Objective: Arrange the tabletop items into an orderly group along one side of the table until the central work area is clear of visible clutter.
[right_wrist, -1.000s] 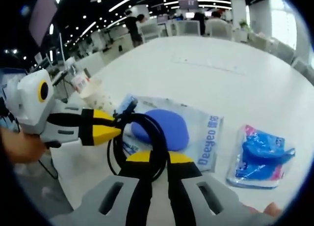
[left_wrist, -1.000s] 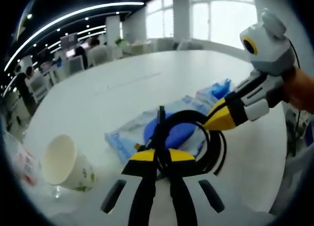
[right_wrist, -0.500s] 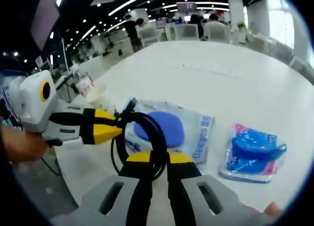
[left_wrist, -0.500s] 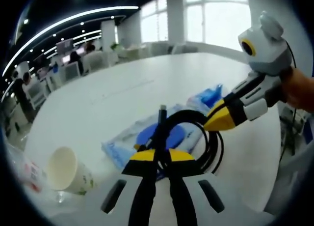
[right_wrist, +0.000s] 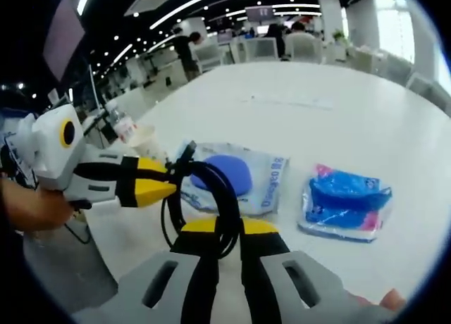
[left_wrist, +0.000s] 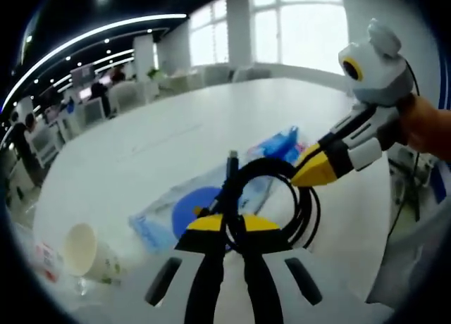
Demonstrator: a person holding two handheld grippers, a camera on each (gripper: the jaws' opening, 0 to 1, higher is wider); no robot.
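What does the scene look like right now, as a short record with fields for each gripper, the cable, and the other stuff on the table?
left gripper: shut on black cable
right gripper: shut on black cable
black cable: coiled, held by both grippers above the table
white table: holds flat packet with blue disc, blue bagged item, paper cup on its side
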